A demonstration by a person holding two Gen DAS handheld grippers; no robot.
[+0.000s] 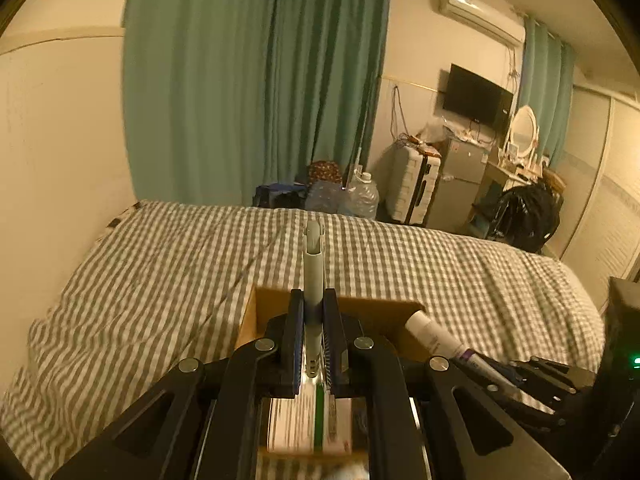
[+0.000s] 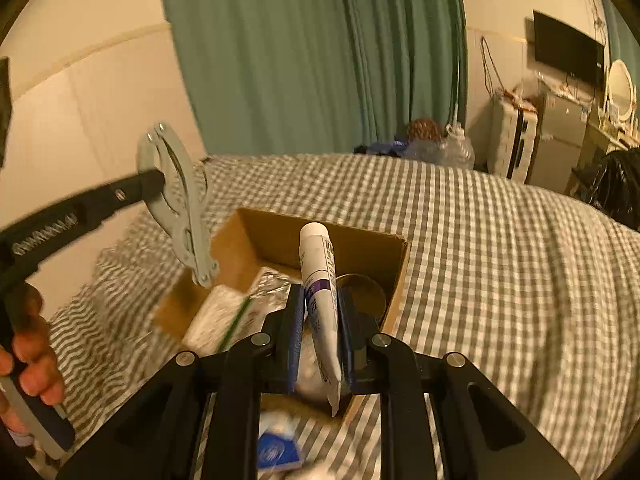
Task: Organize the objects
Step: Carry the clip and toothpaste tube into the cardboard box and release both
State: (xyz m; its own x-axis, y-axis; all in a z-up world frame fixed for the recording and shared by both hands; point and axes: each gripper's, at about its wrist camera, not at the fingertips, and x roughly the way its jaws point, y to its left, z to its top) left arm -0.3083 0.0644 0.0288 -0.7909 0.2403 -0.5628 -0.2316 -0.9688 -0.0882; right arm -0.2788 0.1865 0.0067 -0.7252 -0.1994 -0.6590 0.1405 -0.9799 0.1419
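Over the cardboard box [image 2: 280, 236] on the checked bed [image 2: 500, 260], the left hand-held gripper [image 1: 313, 322] pinches a pale pen [image 1: 312, 276]; the right hand-held gripper [image 2: 320, 320] clamps a white tube [image 2: 320, 276].

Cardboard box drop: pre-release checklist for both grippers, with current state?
1. Left gripper shut on pen: ok.
2. Right gripper shut on tube: ok.
3. Tube over cardboard box: ok.
4. Pen over the box opening: cannot tell; the left gripper hides most of the box in its own view.
5. Free space in box: cannot tell; a white packet and a round tin already lie inside.
6. Grippers apart from each other: ok.
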